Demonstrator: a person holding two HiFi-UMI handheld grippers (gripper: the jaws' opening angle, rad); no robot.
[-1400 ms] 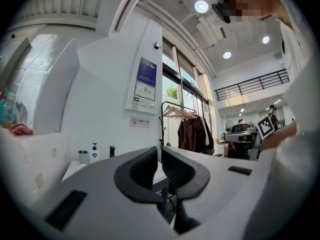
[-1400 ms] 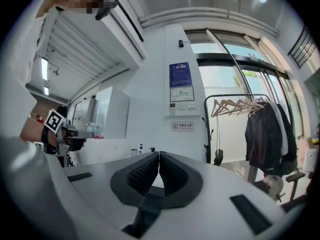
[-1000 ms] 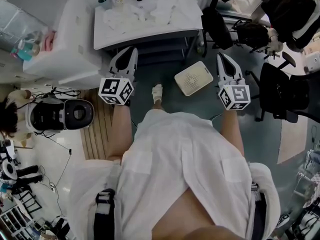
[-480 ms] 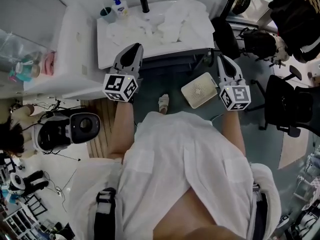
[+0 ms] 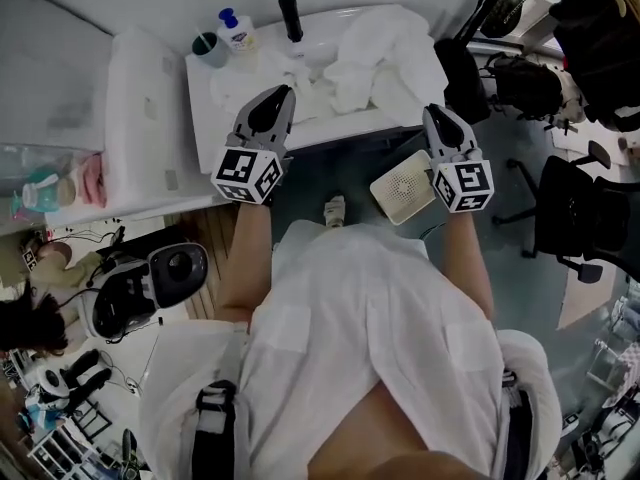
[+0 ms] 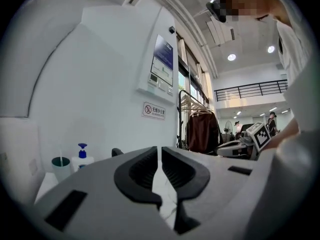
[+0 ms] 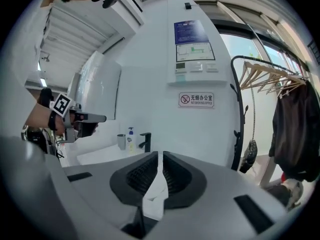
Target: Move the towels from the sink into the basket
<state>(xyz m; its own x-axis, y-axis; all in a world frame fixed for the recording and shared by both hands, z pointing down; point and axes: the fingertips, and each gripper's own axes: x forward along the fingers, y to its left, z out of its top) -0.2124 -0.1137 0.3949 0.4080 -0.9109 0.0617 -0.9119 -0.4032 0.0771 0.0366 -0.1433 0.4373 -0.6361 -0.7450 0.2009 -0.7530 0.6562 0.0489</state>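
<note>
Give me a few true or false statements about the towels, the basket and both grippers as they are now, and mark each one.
1. White towels lie piled at the sink. True.
2. The basket sits on the counter beside the faucet. False: it is on the floor, near the right gripper.
3. The right gripper's jaws are shut. True.
4. The left gripper holds a towel. False: its jaws are together and empty.
5. A soap bottle stands next to a cup. True.

There are two claws, a left claw (image 5: 281, 94) and a right claw (image 5: 433, 114), one basket (image 5: 403, 186), one tap (image 5: 290, 16), one soap bottle (image 5: 236, 30), one cup (image 5: 208, 48) and one heap of towels (image 5: 385, 48).
</note>
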